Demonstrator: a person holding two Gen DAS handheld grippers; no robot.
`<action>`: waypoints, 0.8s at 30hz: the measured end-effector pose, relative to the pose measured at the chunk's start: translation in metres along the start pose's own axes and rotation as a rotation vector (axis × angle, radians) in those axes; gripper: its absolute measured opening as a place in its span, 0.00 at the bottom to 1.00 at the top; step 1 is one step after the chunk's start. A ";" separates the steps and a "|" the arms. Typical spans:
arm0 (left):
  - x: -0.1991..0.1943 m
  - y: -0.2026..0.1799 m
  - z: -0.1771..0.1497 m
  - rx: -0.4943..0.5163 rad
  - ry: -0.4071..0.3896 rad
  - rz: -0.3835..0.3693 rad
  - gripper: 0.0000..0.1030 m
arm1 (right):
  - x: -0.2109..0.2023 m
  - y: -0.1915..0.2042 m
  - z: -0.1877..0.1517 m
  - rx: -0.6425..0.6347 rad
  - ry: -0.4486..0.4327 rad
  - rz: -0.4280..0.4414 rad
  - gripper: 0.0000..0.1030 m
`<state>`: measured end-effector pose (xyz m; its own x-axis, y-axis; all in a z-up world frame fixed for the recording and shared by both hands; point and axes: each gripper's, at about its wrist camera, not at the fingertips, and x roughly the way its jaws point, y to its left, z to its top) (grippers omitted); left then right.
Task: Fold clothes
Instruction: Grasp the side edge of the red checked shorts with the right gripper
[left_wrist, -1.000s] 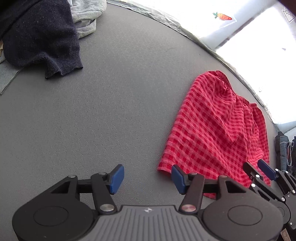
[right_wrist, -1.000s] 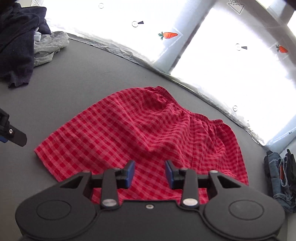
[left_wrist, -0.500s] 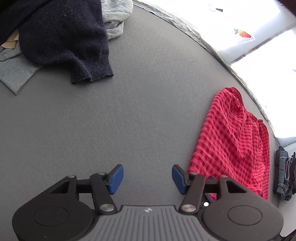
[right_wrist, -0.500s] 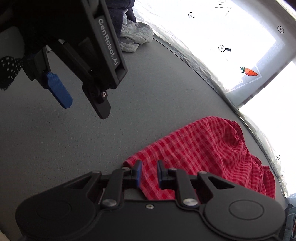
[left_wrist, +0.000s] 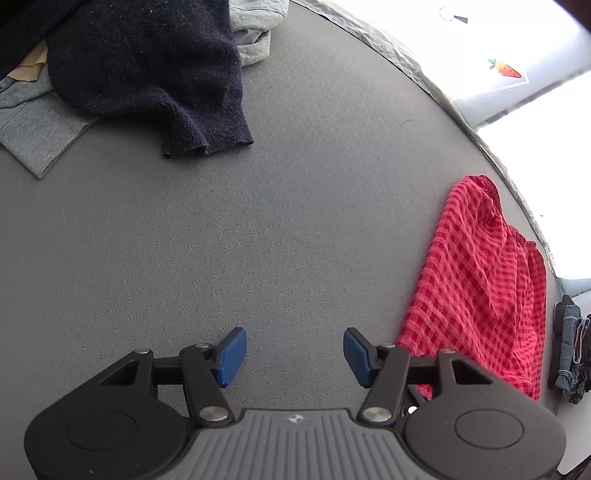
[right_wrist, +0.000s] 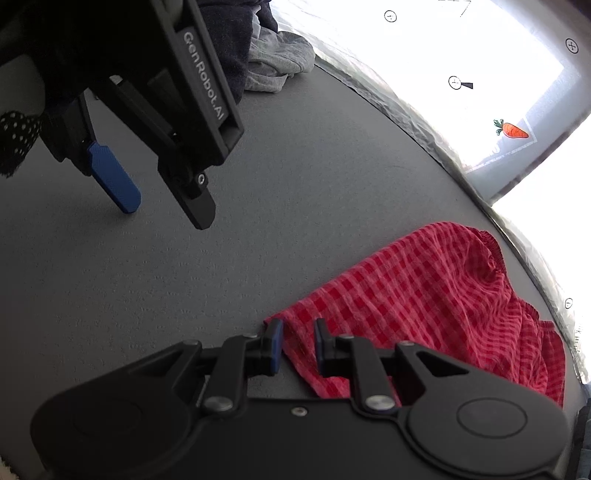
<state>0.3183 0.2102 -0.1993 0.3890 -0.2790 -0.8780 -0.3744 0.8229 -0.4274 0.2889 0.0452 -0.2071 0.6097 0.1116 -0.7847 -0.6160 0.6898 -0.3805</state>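
Red checked shorts (right_wrist: 424, 310) lie bunched on the grey table (left_wrist: 258, 229), also at the right in the left wrist view (left_wrist: 480, 288). My right gripper (right_wrist: 298, 343) has its blue pads narrowly apart around the shorts' near-left corner, with cloth between them. My left gripper (left_wrist: 294, 354) is open and empty above bare table, left of the shorts. It also shows at upper left in the right wrist view (right_wrist: 159, 192).
A dark navy sweater (left_wrist: 147, 74) lies on grey garments (left_wrist: 33, 133) at the far left. Folded denim (left_wrist: 569, 354) sits at the right edge. The table's curved far edge (left_wrist: 424, 81) meets a bright white floor.
The right gripper's pads have opened slightly at the shorts' corner, which has been pulled left and bunched. The left gripper has moved left, away from the shorts.
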 end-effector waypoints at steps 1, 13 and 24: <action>0.000 0.000 0.000 0.001 0.001 0.000 0.57 | 0.002 -0.003 0.001 0.022 0.008 0.007 0.17; 0.001 0.002 -0.003 0.013 0.009 -0.001 0.57 | 0.011 -0.030 0.004 0.265 0.074 0.088 0.19; 0.003 0.001 -0.004 0.031 0.012 -0.001 0.58 | 0.016 -0.050 0.001 0.448 0.119 0.146 0.23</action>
<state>0.3164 0.2081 -0.2034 0.3786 -0.2854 -0.8804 -0.3475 0.8378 -0.4211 0.3297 0.0133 -0.2004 0.4554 0.1659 -0.8747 -0.3993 0.9162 -0.0342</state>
